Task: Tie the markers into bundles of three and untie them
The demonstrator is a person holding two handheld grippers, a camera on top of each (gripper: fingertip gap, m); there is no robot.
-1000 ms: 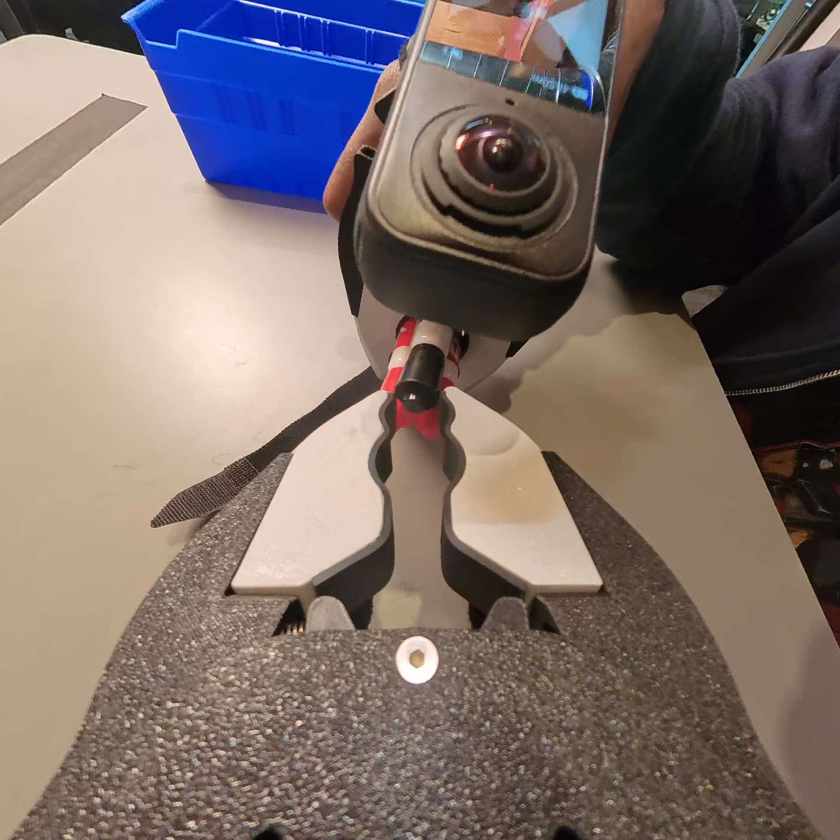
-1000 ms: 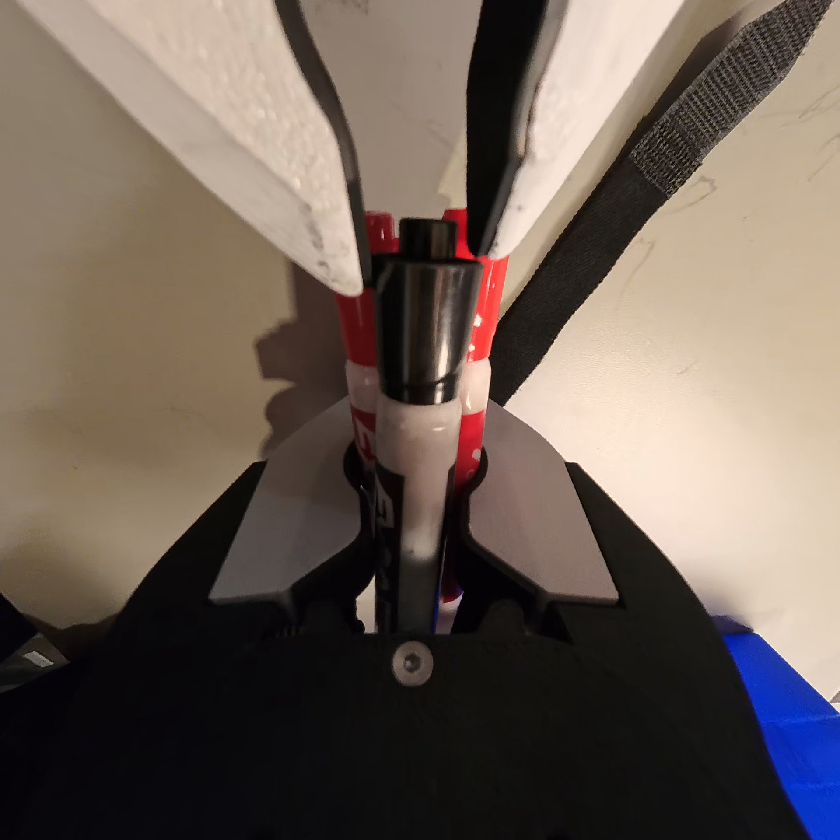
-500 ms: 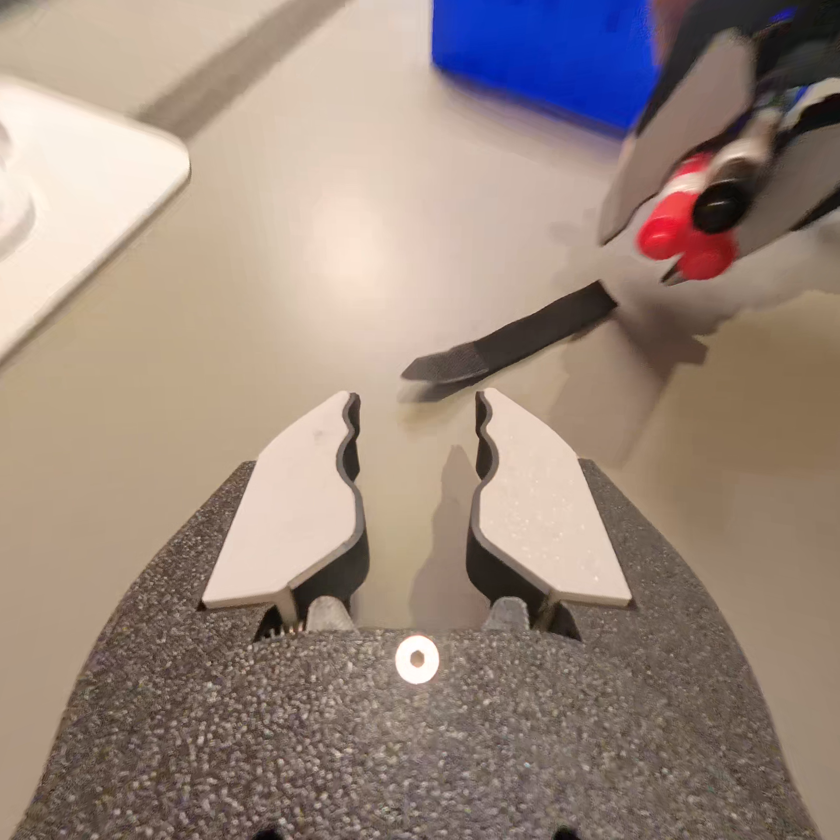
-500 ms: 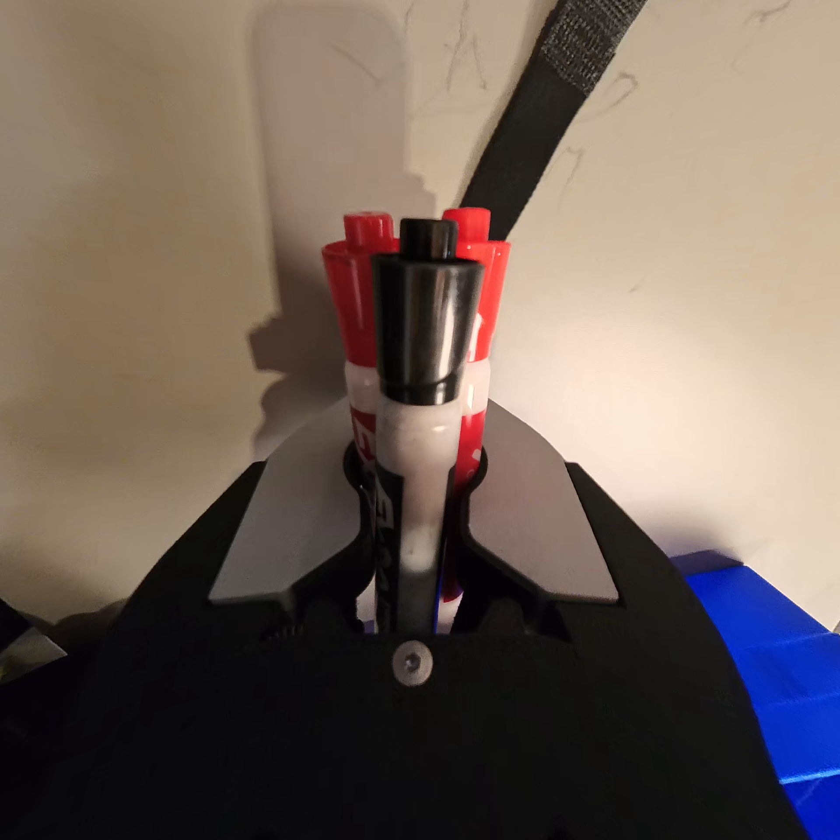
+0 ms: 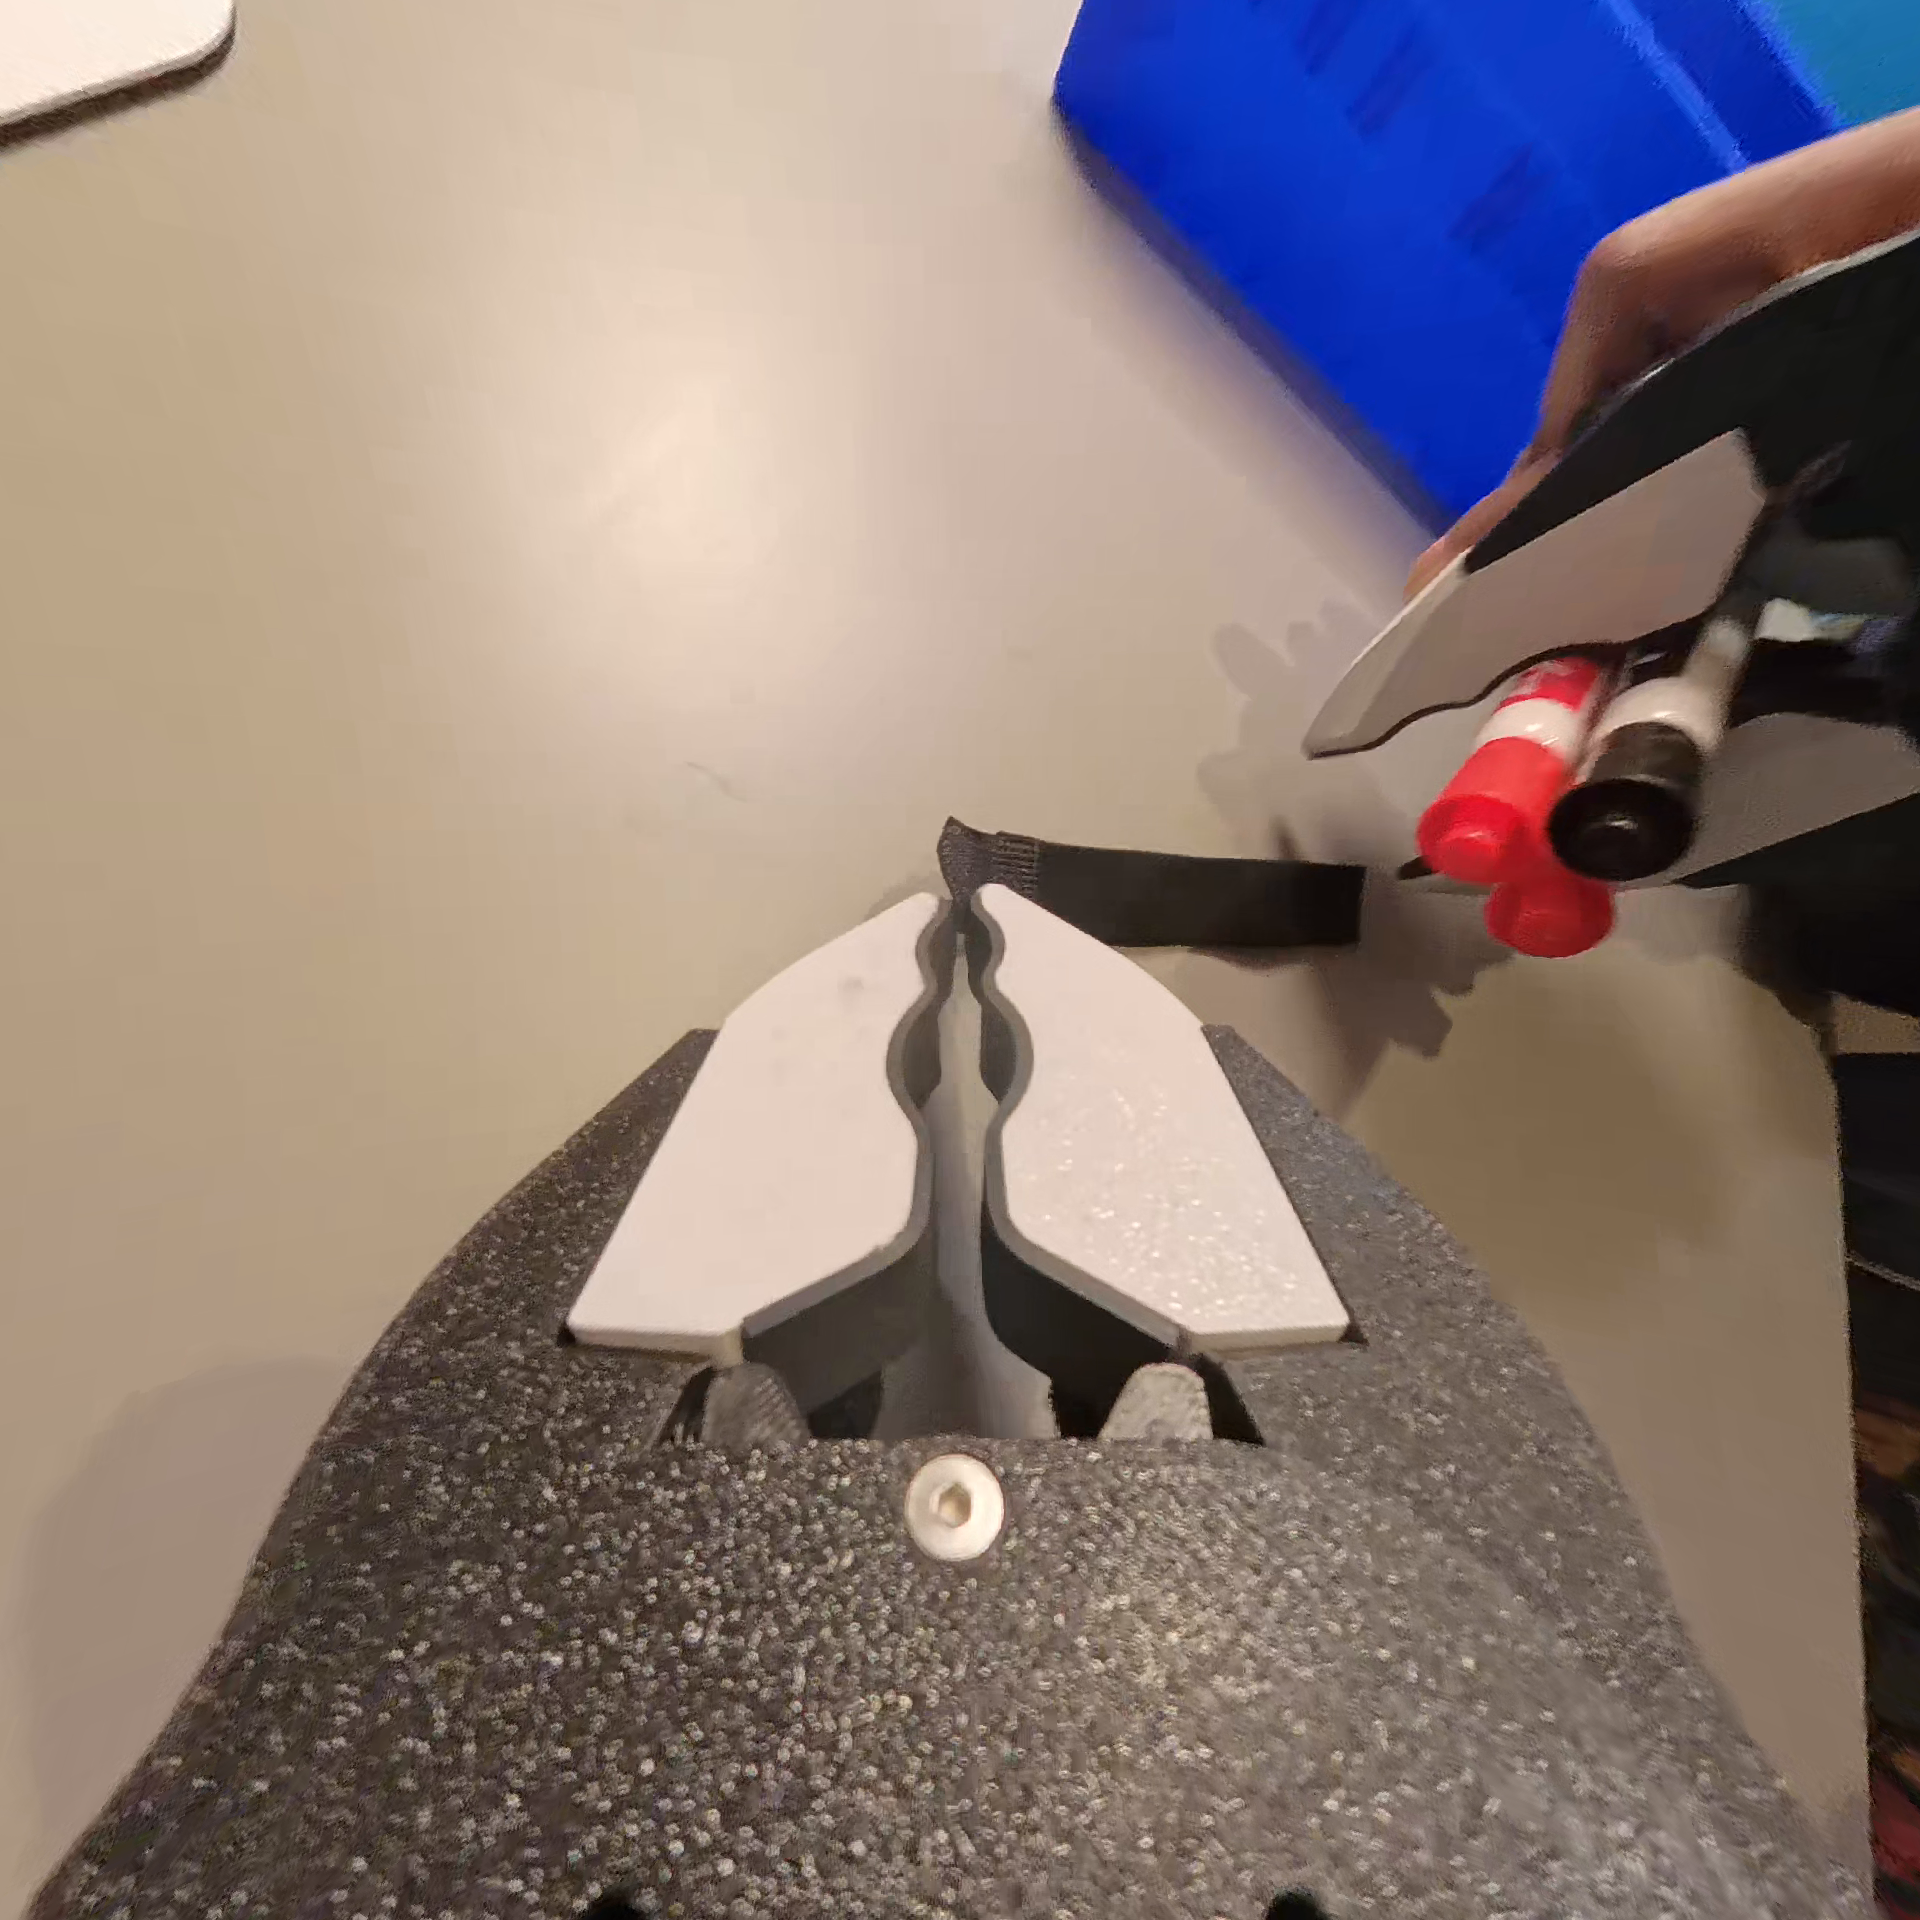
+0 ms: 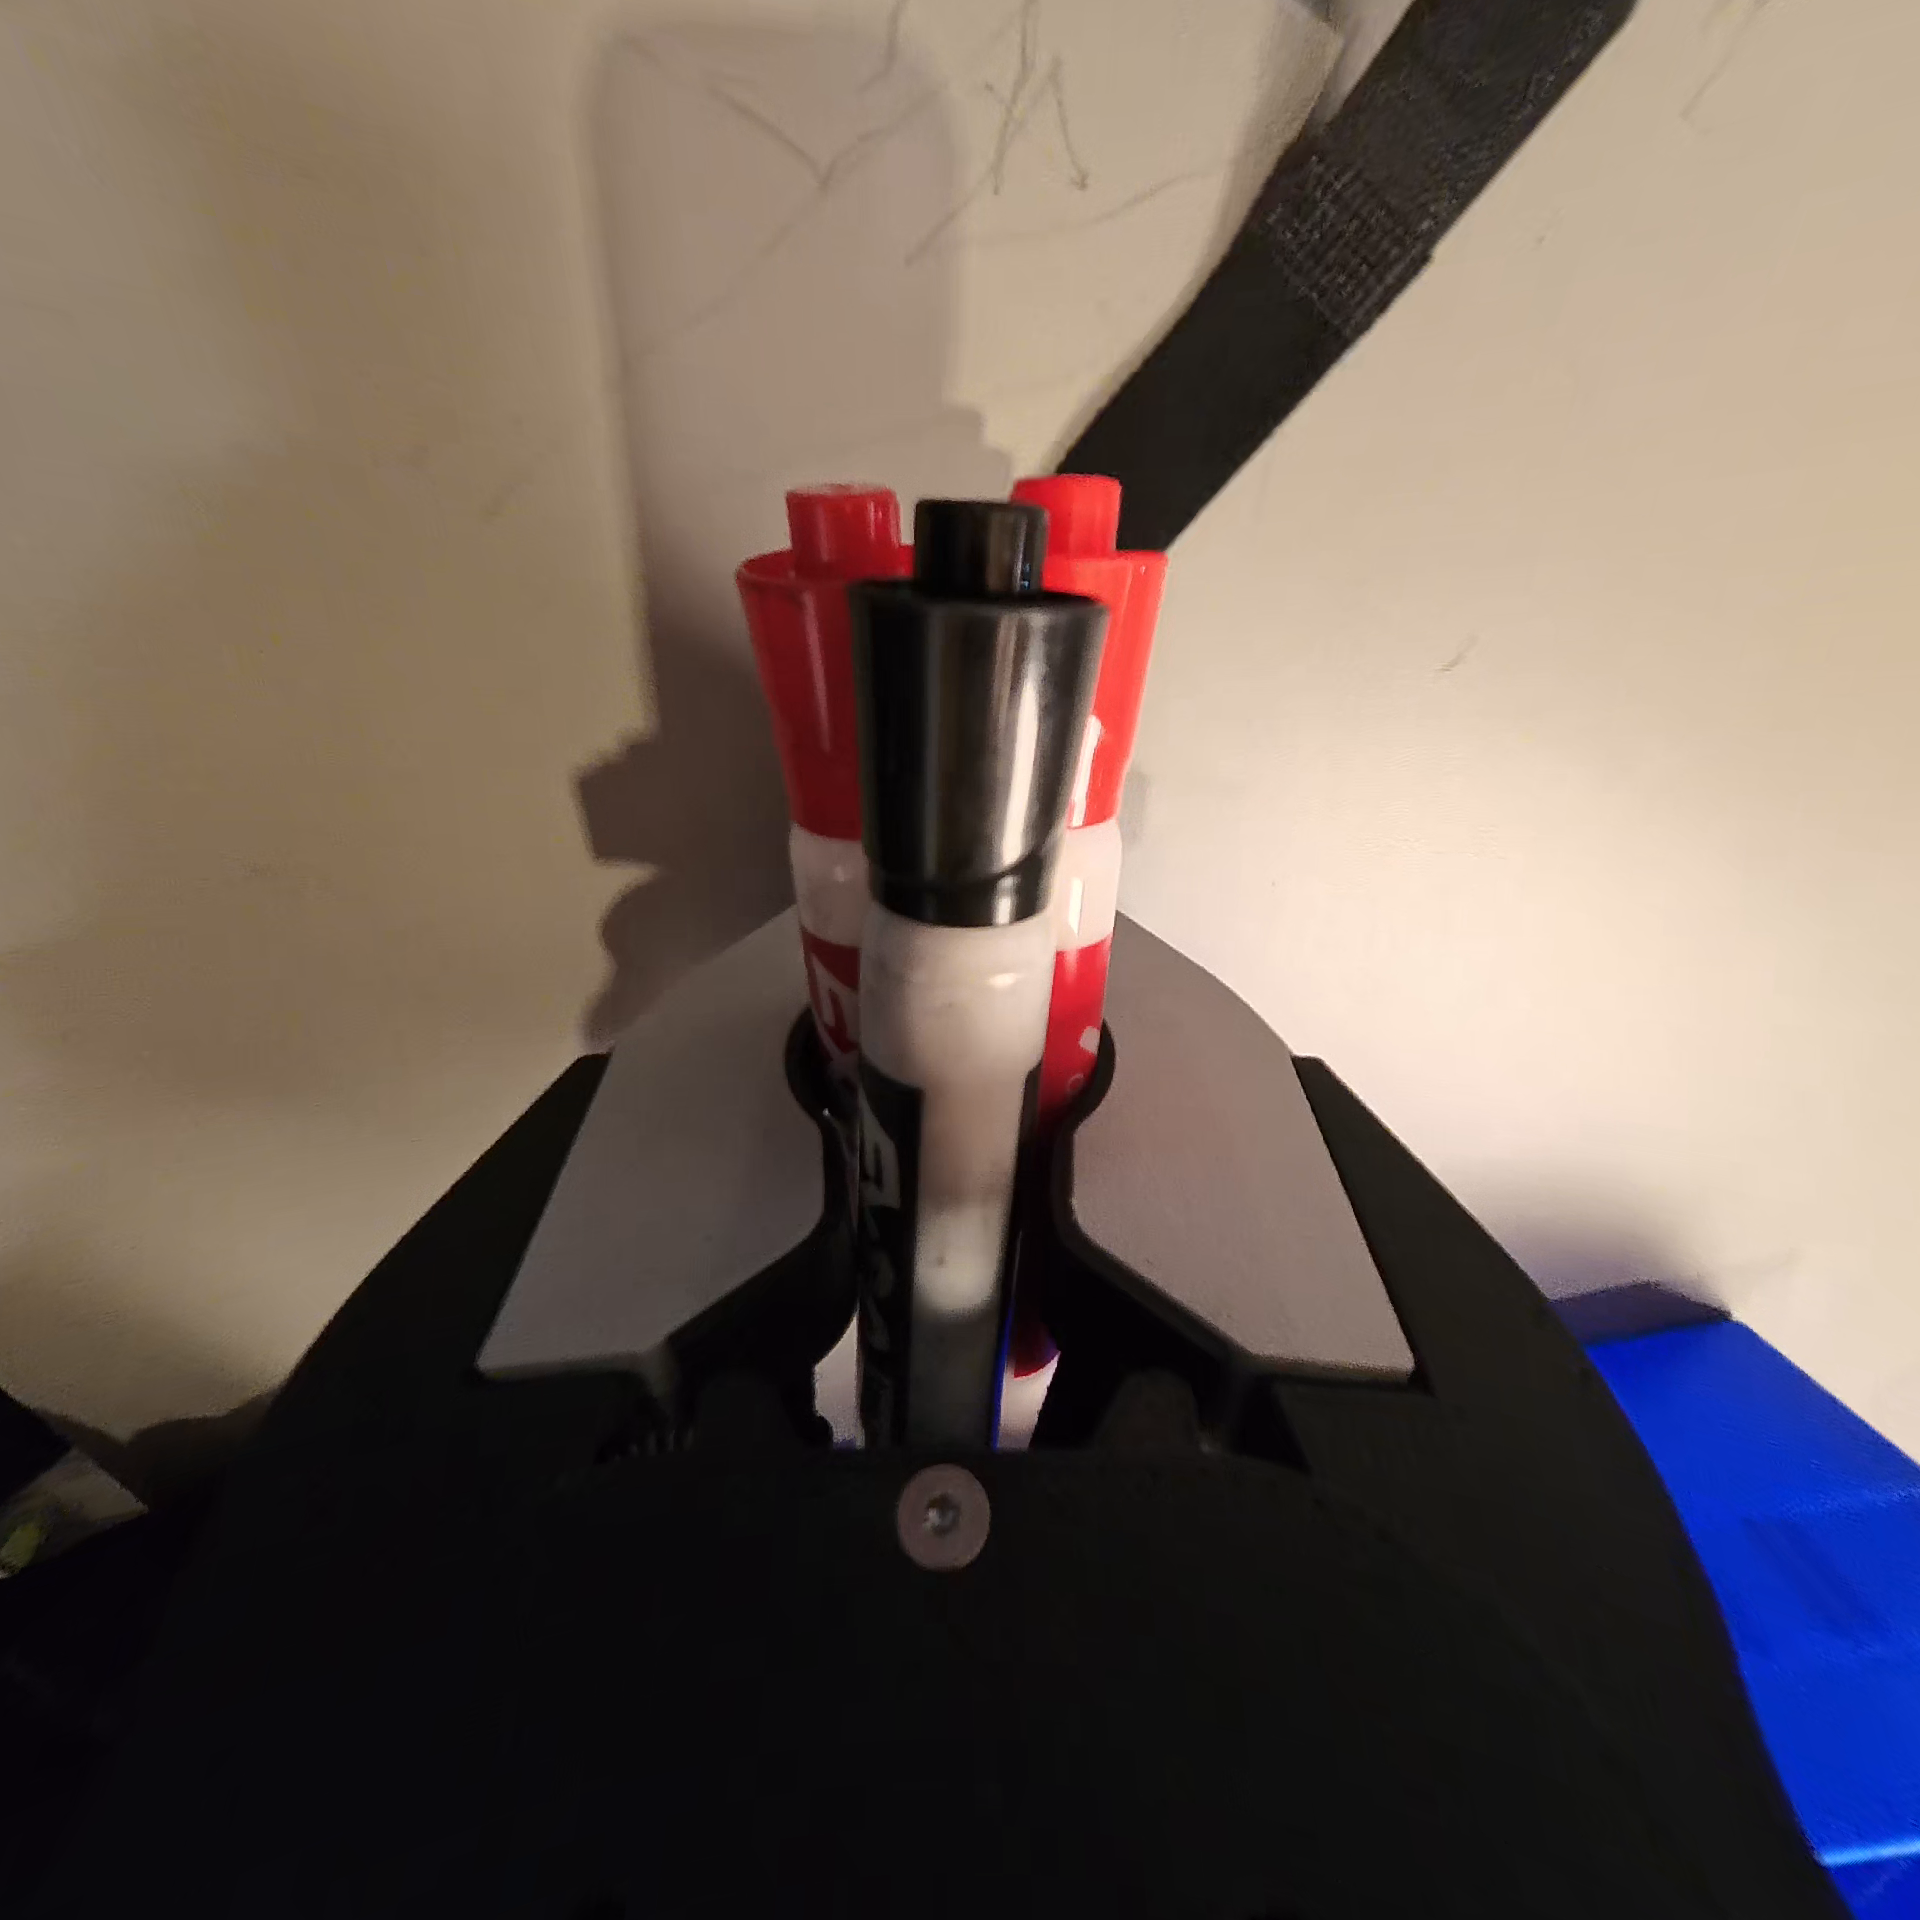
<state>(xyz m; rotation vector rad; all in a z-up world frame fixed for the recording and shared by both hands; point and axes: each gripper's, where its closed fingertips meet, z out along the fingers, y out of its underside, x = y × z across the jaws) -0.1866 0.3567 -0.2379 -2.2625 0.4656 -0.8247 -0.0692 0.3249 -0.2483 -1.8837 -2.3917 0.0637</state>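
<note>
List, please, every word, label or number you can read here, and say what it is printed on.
black marker: dark print along its white barrel, partly hidden by the right gripper; not quoted here.
red markers: white print on their red bands, mostly hidden; not quoted.
No writing shows on the strap, the blue bin or the table.

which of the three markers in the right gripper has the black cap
The black-capped marker sits on top, nearest the right wrist camera; the two red-capped markers lie side by side beneath it.
</note>
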